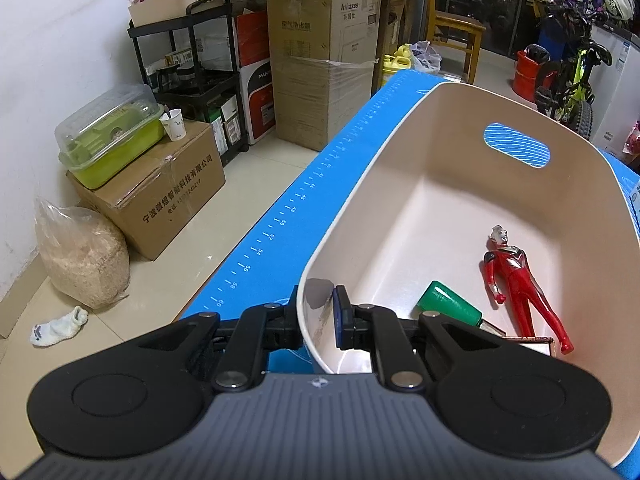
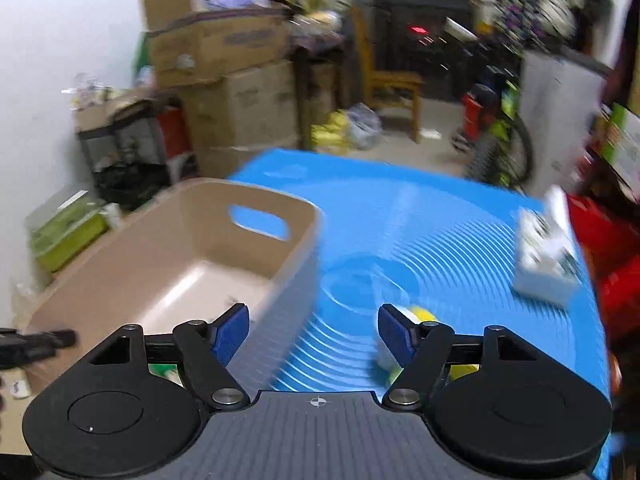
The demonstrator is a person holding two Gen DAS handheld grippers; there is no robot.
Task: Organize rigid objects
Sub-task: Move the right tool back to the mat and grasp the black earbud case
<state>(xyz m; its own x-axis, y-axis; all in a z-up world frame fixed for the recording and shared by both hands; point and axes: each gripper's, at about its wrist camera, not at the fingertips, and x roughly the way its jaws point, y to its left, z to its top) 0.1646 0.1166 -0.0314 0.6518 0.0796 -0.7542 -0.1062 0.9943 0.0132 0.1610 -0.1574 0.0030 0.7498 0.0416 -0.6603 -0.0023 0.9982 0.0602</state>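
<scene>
My left gripper (image 1: 320,312) is shut on the near rim of a beige basket (image 1: 400,140), one finger outside the wall and one inside. In the basket lie a red and silver toy figure (image 1: 520,280), a green cone (image 1: 448,306) and a brown-edged flat piece (image 1: 534,345). In the blurred right wrist view, my right gripper (image 2: 314,332) stands open over the blue mat (image 2: 440,232), just right of the basket (image 2: 192,216). Its blue pads (image 2: 232,330) grip nothing. A yellow and white object (image 2: 420,314) lies on the mat, partly hidden behind the right finger.
A white printed box (image 2: 544,256) sits on the mat at the far right, beside something red (image 2: 612,248). Stacked cardboard boxes (image 1: 320,60), a black cart (image 1: 192,68) and a green lidded tub (image 1: 112,136) stand on the floor left of the table.
</scene>
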